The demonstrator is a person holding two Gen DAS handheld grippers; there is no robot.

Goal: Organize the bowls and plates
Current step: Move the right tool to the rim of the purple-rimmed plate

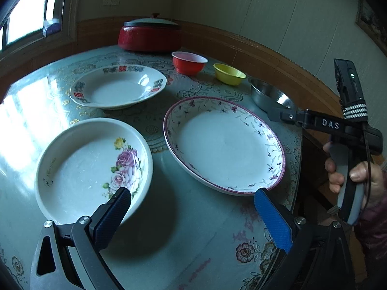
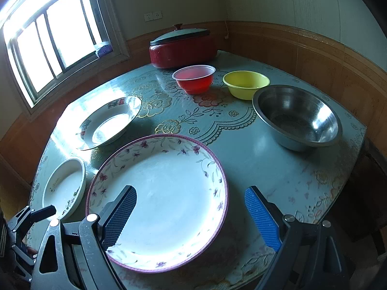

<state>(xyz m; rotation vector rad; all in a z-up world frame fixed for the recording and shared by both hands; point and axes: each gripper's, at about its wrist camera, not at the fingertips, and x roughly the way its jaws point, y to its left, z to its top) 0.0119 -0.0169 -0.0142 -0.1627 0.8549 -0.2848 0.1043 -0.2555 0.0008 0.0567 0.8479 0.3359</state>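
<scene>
Plainly we hold both grippers wide open and empty: the left gripper [image 1: 192, 201] between rose dish [image 1: 93, 169] and purple-rimmed plate [image 1: 223, 145], the right gripper [image 2: 189, 199] over that plate. From the left view our right gripper hides part of the steel bowl [image 1: 268, 94]; red bowl [image 2: 194, 78] and yellow bowl [image 2: 245, 83] sit behind

We see a red pot [image 2: 182, 50] with a grey lid [image 2: 180, 35] and a red knob at the far edge of the table [image 2: 254, 159], close to the wooden wainscot [image 2: 302, 46]. The table wears a blue-green floral cover under a glossy sheet. To our left a barred window [image 2: 55, 38] glares white, and a wall socket [image 2: 152, 16] sits above the pot.
</scene>
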